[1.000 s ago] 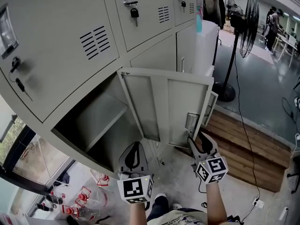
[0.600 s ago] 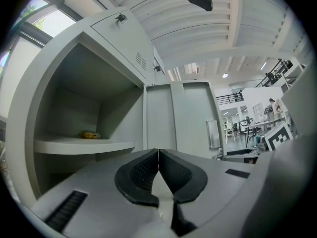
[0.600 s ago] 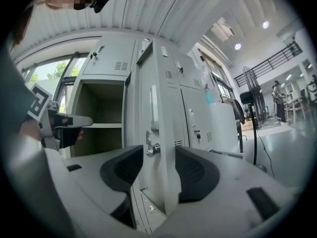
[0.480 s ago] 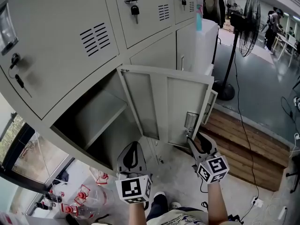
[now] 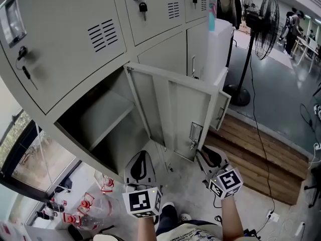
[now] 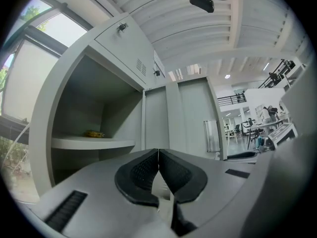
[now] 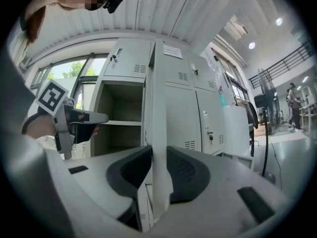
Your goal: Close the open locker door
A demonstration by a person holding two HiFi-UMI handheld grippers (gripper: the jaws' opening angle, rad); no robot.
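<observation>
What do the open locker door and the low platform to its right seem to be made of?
Locker door: likely painted sheet metal, pale grey and smooth, with folded edges and pressed ribs. Platform: likely wood, brown planks with seams between boards; whether sealed or bare, cannot tell.

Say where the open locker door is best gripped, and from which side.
Pinch the locker door at its free vertical edge near the latch, coming edge-on from in front: that thin lip fits between jaws. The right gripper is closing its jaws there, edge between them.
</observation>
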